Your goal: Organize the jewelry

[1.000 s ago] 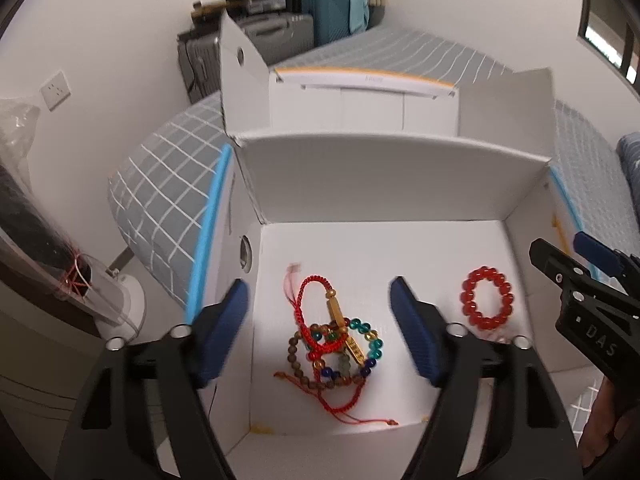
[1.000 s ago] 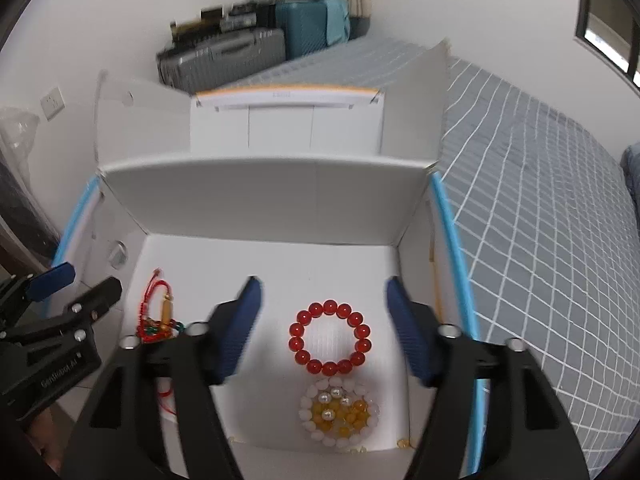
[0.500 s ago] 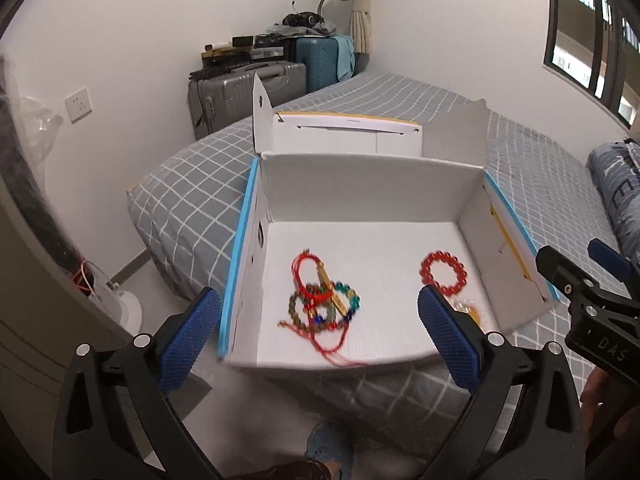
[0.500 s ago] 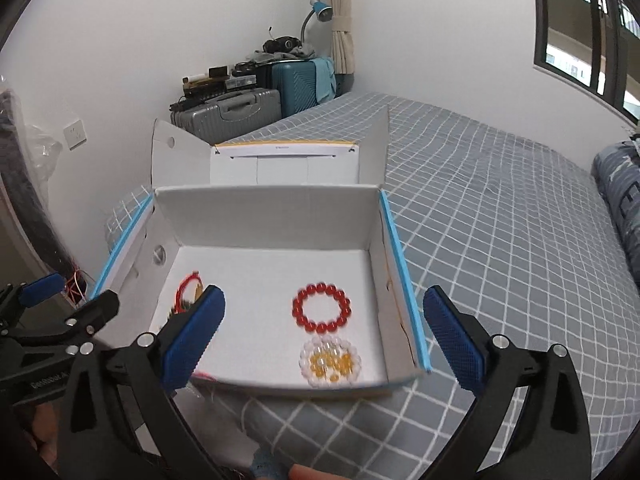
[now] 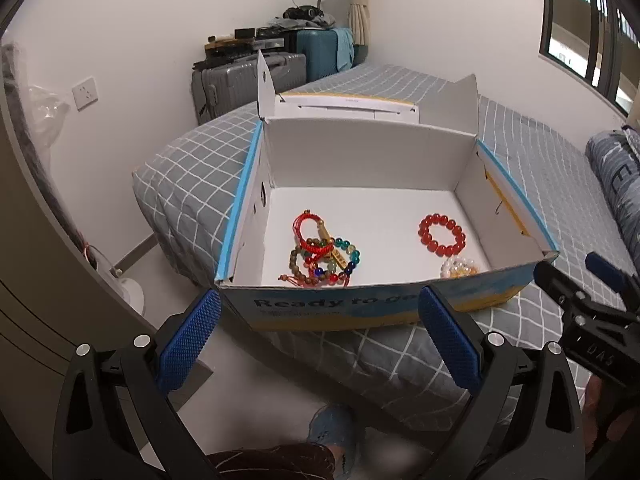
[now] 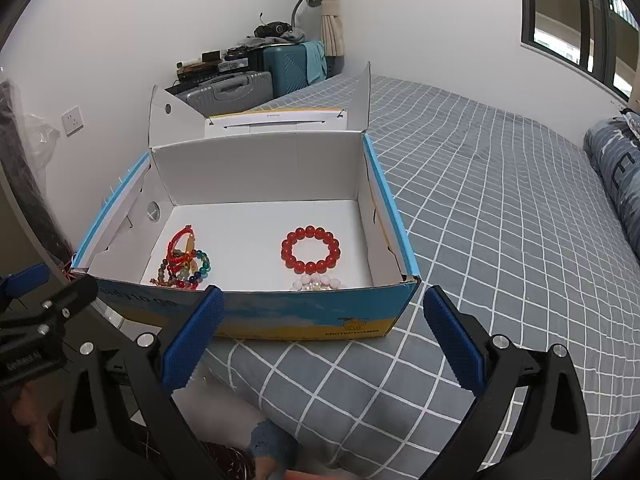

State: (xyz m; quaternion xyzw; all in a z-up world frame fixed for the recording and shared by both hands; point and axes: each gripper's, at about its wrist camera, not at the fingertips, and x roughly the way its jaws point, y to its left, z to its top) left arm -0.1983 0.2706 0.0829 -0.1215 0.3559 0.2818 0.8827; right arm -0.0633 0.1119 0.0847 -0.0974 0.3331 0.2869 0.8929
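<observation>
**Both grippers held off the jewelry box, nothing picked up**

So the open cardboard box (image 5: 360,312) sits on the corner of a bed with a grey grid-pattern cover (image 6: 500,208), lid flaps folded back behind it. All the jewelry is inside on the white floor. On the left side there's a tangled pile (image 5: 324,256) of bracelets: a red cord one, a brown bead strand and a multicolored glass bead one, all overlapping. Well apart from it on the right lies a red bead bracelet (image 6: 310,250), flat and on its own. Just beside that, against the front wall, is a pale pearl-and-yellow bracelet (image 5: 459,268), partly hidden by the box edge in the right wrist view.

Left gripper (image 5: 316,340) is in front of the box, below its front wall, blue pads wide apart and gripping nothing. Right gripper (image 6: 324,340) is the same deal, spread wide, empty, held short of the box front.

Suitcases (image 6: 248,84) are stacked against the far wall.
</observation>
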